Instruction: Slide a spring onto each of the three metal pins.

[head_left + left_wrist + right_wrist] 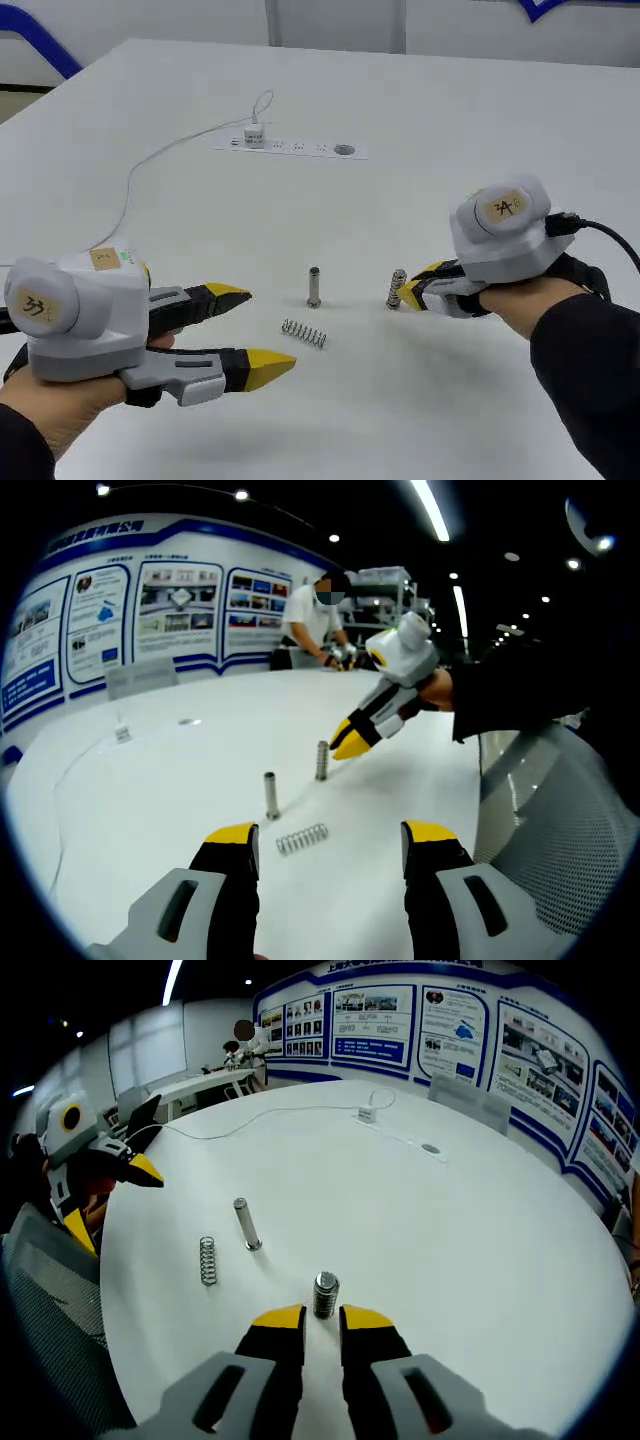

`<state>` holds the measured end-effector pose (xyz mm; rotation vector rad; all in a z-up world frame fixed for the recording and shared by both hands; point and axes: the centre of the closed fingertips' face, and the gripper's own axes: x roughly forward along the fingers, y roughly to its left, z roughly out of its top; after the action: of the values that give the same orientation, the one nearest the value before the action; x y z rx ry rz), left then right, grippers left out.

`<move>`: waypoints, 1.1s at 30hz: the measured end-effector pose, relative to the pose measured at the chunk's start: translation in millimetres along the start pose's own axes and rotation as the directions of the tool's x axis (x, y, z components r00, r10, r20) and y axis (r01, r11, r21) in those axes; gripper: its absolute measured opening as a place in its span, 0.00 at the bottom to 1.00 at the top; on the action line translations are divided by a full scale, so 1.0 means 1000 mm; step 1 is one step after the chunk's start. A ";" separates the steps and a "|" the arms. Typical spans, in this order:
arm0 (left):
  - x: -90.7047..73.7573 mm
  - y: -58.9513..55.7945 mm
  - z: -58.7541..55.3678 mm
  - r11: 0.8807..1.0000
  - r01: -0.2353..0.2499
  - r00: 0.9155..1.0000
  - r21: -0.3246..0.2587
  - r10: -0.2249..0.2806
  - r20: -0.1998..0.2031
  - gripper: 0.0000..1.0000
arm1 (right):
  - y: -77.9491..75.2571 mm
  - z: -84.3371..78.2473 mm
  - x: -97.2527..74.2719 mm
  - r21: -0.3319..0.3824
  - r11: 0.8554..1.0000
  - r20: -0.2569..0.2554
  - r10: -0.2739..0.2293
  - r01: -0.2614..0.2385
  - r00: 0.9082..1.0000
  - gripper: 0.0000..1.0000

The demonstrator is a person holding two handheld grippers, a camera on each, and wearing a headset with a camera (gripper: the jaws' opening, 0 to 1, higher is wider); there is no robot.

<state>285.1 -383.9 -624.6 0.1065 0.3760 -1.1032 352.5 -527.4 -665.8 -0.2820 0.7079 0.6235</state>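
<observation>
White workbench. Near left: left gripper (262,330) released, jaws wide, holding nothing. Just ahead of its tips: loose spring (304,334) lying flat on bench. Just beyond spring: bare pin (314,286), upright on small base. Right of it: second pin (397,288), spring already on. Right gripper (410,296) tips just beside it, jaws narrowly parted, apparently grasping nothing. Far: power strip (295,147). Spring likely light, squashy, prone to roll; pinch gently across coils near one end, bore left free. Pin likely stiff, easily tipped.
</observation>
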 end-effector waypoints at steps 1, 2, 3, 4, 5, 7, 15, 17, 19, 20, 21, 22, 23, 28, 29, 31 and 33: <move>0.000 0.000 0.000 1.000 0.000 1.000 0.002 0.000 0.000 0.59 | 0.001 -0.001 -0.001 -0.002 1.000 -0.001 0.001 -0.001 1.000 0.14; 0.000 0.000 0.000 1.000 0.001 1.000 0.002 -0.001 0.000 0.59 | 0.002 -0.001 -0.001 -0.004 1.000 -0.002 0.004 -0.004 1.000 0.14; 0.001 0.000 0.001 1.000 0.001 1.000 0.001 -0.001 0.001 0.59 | 0.004 -0.002 -0.001 -0.006 1.000 -0.003 0.006 -0.006 1.000 0.14; 0.001 -0.001 0.001 1.000 0.000 1.000 0.002 0.000 0.001 0.59 | 0.007 -0.003 -0.002 -0.011 1.000 -0.005 0.010 -0.010 1.000 0.15; 0.000 -0.001 0.000 1.000 0.000 1.000 0.002 0.000 0.001 0.59 | 0.008 -0.004 -0.003 -0.012 1.000 -0.006 0.013 -0.013 1.000 0.15; 0.000 -0.001 0.000 1.000 0.000 1.000 0.000 0.000 -0.001 0.59 | 0.012 -0.005 -0.003 -0.013 1.000 -0.006 0.023 -0.023 1.000 0.15; -0.001 -0.001 -0.001 1.000 -0.004 1.000 -0.002 0.004 0.000 0.60 | 0.034 -0.003 0.000 -0.034 0.997 -0.010 0.066 -0.066 0.998 0.15; -0.001 0.000 -0.001 1.000 -0.006 1.000 -0.001 0.006 0.000 0.60 | 0.041 0.001 0.001 -0.040 0.996 -0.003 0.080 -0.080 0.997 0.15; -0.002 0.000 -0.001 1.000 -0.007 1.000 -0.002 0.007 -0.001 0.60 | 0.048 0.005 0.003 -0.048 0.994 0.001 0.097 -0.097 0.995 0.15; -0.002 0.000 -0.001 1.000 -0.007 1.000 -0.002 0.007 -0.001 0.60 | 0.050 0.007 0.004 -0.054 0.993 0.003 0.103 -0.103 0.995 0.15; -0.002 0.000 -0.001 1.000 -0.008 1.000 -0.002 0.008 -0.002 0.60 | 0.055 0.009 0.005 -0.062 0.992 0.004 0.114 -0.114 0.993 0.15; -0.002 0.000 -0.002 1.000 -0.007 1.000 -0.003 0.007 -0.002 0.60 | 0.058 0.011 0.006 -0.068 0.990 0.005 0.123 -0.122 0.992 0.15; -0.002 0.000 -0.002 1.000 -0.008 1.000 -0.004 0.008 -0.003 0.60 | 0.060 0.013 0.007 -0.075 0.989 0.007 0.128 -0.127 0.992 0.15; -0.002 0.000 -0.002 1.000 -0.009 1.000 -0.005 0.009 -0.003 0.60 | 0.076 0.025 0.014 -0.118 0.980 0.006 0.164 -0.162 0.987 0.15; -0.002 0.000 -0.002 1.000 -0.010 1.000 -0.006 0.010 -0.003 0.60 | 0.080 0.028 0.016 -0.128 0.977 0.003 0.173 -0.171 0.985 0.16; -0.003 0.000 -0.003 1.000 -0.010 1.000 -0.006 0.010 -0.003 0.60 | 0.087 0.031 0.019 -0.150 0.971 -0.007 0.189 -0.188 0.982 0.16; -0.003 0.000 -0.003 1.000 -0.011 1.000 -0.007 0.011 -0.004 0.60 | 0.091 0.033 0.023 -0.165 0.967 -0.010 0.196 -0.195 0.981 0.16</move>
<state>283.6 -380.4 -626.2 0.1044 0.3821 -1.0912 326.4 -431.2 -660.1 -0.3659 0.6841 0.8730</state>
